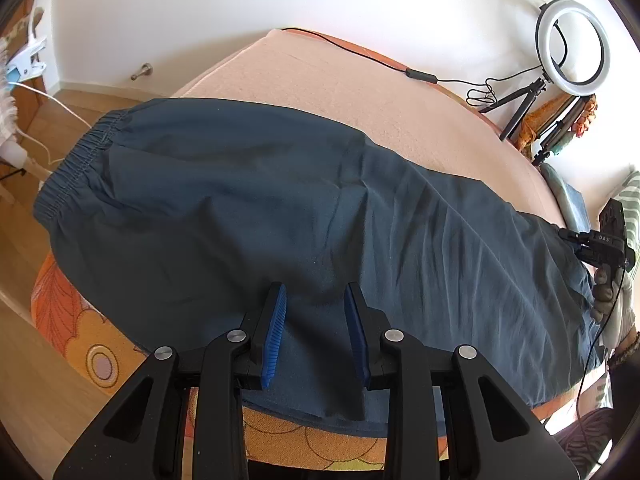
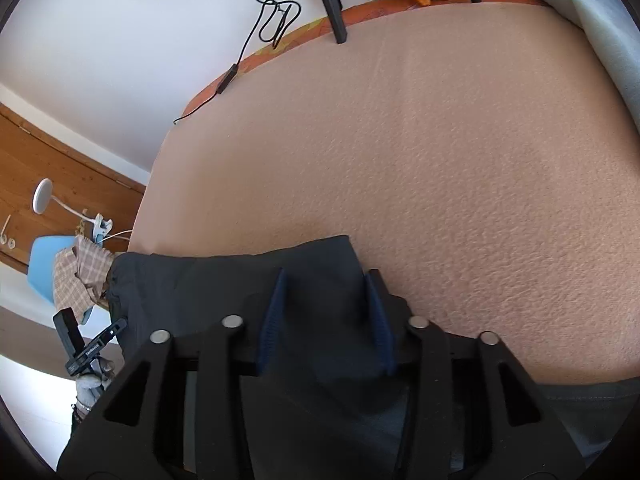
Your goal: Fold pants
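Note:
Dark blue-grey pants [image 1: 260, 200] lie flat across a pink blanket [image 1: 360, 92], elastic waistband [image 1: 76, 160] at the left, legs running right. My left gripper [image 1: 316, 292] is open, its blue pads just above the cloth near the pants' front edge. My right gripper [image 2: 326, 280] is open over the leg end [image 2: 312, 256] of the pants, pads either side of the cloth without pinching it. The right gripper also shows in the left wrist view [image 1: 596, 246] at the far right, at the leg hem.
A ring light [image 1: 572, 44] on a tripod and a black cable [image 1: 360, 50] stand at the bed's far edge. A grey pillow [image 2: 592, 24] lies at the head. An orange flowered sheet [image 1: 76, 320] hangs at the near edge. A blue chair [image 2: 48, 264] stands beyond.

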`<state>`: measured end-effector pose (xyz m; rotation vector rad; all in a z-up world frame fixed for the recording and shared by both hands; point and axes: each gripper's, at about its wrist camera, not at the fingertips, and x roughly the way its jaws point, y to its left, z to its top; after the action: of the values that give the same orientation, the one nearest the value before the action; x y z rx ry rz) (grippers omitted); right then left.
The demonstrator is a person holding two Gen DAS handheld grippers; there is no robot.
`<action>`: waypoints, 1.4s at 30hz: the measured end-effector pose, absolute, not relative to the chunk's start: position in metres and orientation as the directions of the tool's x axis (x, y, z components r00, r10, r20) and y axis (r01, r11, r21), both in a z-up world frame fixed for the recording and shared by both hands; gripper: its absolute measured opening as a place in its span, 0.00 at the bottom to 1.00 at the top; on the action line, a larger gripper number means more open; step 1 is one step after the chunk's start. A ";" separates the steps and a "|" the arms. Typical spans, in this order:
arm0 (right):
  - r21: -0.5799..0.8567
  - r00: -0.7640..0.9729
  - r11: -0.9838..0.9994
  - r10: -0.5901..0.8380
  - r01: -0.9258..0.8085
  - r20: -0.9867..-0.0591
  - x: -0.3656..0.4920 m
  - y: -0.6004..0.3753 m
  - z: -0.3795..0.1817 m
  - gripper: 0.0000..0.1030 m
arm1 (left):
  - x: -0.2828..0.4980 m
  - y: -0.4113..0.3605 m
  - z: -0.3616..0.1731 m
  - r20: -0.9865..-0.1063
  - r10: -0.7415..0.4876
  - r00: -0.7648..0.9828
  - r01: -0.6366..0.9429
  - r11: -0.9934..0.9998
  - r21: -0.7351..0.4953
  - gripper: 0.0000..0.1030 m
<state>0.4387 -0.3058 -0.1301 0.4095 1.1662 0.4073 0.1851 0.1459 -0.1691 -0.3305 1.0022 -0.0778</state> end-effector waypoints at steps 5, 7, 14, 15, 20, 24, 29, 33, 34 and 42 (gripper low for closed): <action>0.318 0.449 0.936 0.351 -0.149 -0.822 0.438 -0.292 -0.105 0.08 | 0.184 0.149 -0.170 -0.808 -0.232 0.542 -0.086 0.941 -0.328 0.30; 0.285 0.484 0.949 0.313 -0.133 -0.817 0.442 -0.294 -0.099 0.06 | 0.182 0.152 -0.170 -0.810 -0.225 0.542 -0.095 0.941 -0.325 0.30; 0.273 0.438 0.951 0.309 -0.145 -0.844 0.449 -0.284 -0.112 0.12 | 0.170 0.168 -0.167 -0.821 -0.172 0.545 -0.150 0.943 -0.298 0.30; 0.266 0.434 0.954 0.301 -0.141 -0.849 0.448 -0.285 -0.110 0.22 | 0.166 0.174 -0.165 -0.815 -0.169 0.554 -0.165 0.938 -0.306 0.31; 0.230 0.508 0.966 0.259 -0.120 -0.822 0.436 -0.292 -0.091 0.49 | 0.147 0.215 -0.149 -0.756 -0.159 0.635 -0.262 0.876 -0.404 0.31; 0.235 0.541 0.961 0.277 -0.147 -0.794 0.416 -0.287 -0.070 0.49 | 0.140 0.252 -0.152 -0.720 -0.151 0.677 -0.364 0.782 -0.506 0.44; 0.233 0.569 0.954 0.300 -0.190 -0.766 0.386 -0.277 -0.050 0.54 | 0.139 0.292 -0.178 -0.740 -0.144 0.657 -0.483 0.674 -0.559 0.45; 0.281 0.565 0.938 0.348 -0.206 -0.749 0.366 -0.265 -0.044 0.55 | 0.137 0.306 -0.183 -0.721 -0.169 0.672 -0.502 0.612 -0.612 0.45; 0.293 0.562 0.933 0.361 -0.211 -0.744 0.361 -0.261 -0.043 0.55 | 0.137 0.308 -0.180 -0.715 -0.165 0.679 -0.496 0.616 -0.612 0.45; 0.345 0.541 0.905 0.426 -0.250 -0.726 0.334 -0.228 -0.047 0.56 | 0.149 0.305 -0.179 -0.695 -0.210 0.688 -0.467 0.605 -0.645 0.45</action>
<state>0.3337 -0.2279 -0.0472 0.2096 0.9161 0.4047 0.1493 0.3054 -0.1788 -0.9350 0.8277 0.1701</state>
